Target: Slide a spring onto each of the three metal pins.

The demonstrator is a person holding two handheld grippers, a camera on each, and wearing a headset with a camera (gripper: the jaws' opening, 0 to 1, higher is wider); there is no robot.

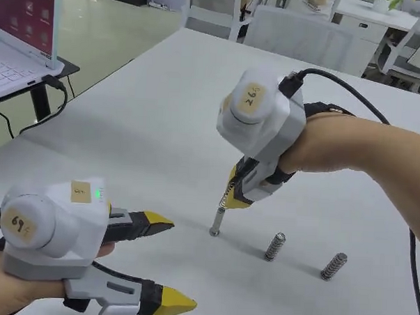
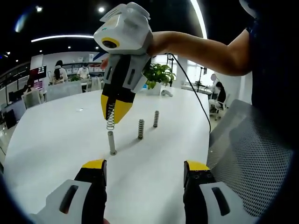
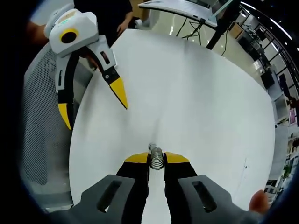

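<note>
Seemingly spring (image 1: 226,193) just over pin (image 1: 217,220)

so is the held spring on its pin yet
Not yet. The spring, pinched in the right gripper, hangs with its lower end at the top of the bare pin.

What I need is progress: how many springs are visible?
3. One spring is held in the right gripper above the bare pin; a second spring stands upright beside that pin; a third spring stands just beyond it.
</note>
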